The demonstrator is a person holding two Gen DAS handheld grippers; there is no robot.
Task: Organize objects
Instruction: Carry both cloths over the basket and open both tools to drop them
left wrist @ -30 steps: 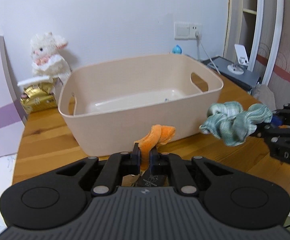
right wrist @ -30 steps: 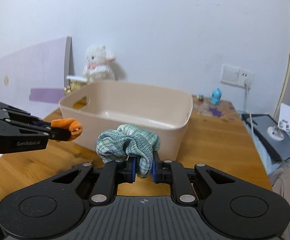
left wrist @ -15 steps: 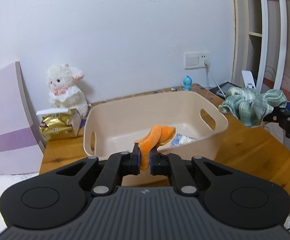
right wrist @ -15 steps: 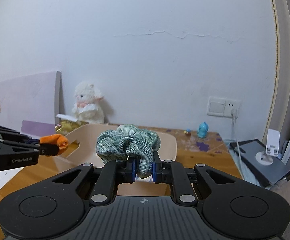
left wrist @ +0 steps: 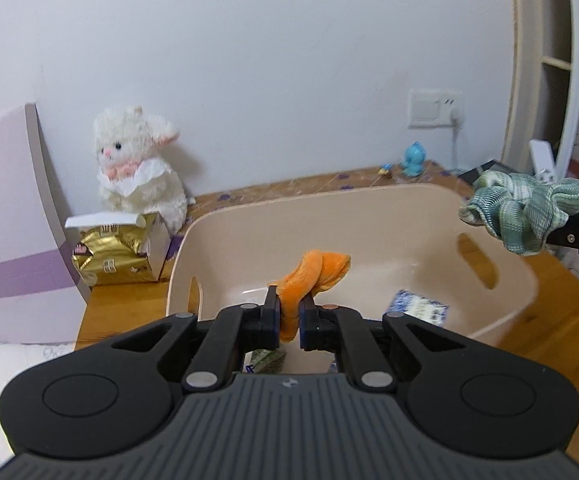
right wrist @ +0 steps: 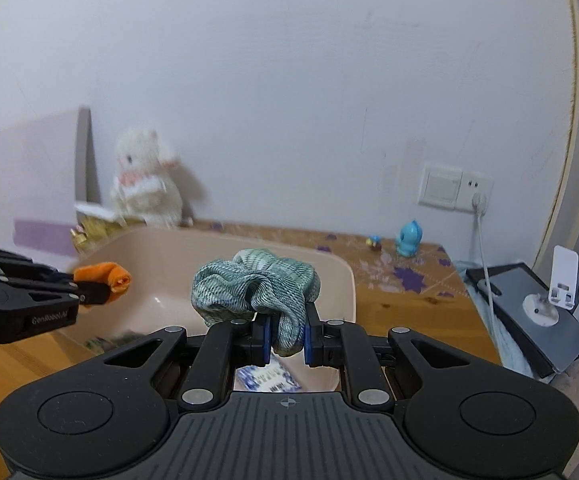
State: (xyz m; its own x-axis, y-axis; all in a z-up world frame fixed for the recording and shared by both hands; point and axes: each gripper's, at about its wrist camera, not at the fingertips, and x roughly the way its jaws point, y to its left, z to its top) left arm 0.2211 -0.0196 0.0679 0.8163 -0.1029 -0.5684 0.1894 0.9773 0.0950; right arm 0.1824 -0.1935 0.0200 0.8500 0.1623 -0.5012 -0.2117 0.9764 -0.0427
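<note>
The orange scrunchie (left wrist: 316, 276) is a soft, plush loop of bright orange fabric, folded over itself at the top; the left tongs (left wrist: 288, 320) are clamped on its lower part and hold it in the air above the near side of the beige basket (left wrist: 501, 312). The green scrunchie (right wrist: 257, 284) is a ruffled ring of pale green woven cloth with a faint check; the right tongs (right wrist: 287, 338) are pinched shut on one fold of it, and it hangs over the basket's near right part, seen from the left wrist at the basket's right rim (left wrist: 529, 212).

Half a second ago both pairs of tongs sat lower and farther back, with the basket mostly ahead of them. Now they have come forward over it, so more of its floor shows: a blue-and-white packet (left wrist: 419, 308) lies on the bottom to the right, and a greenish packet (left wrist: 267, 360) peeks out beneath the left tongs. The grips on both scrunchies are unchanged.

Count: two scrunchies, one orange and one green; one basket on the wooden desk (left wrist: 129, 304); two packets visible in it. Behind stand one white plush lamb (left wrist: 137, 172), one gold box (left wrist: 113, 256), and one small blue figurine (right wrist: 409, 238).
</note>
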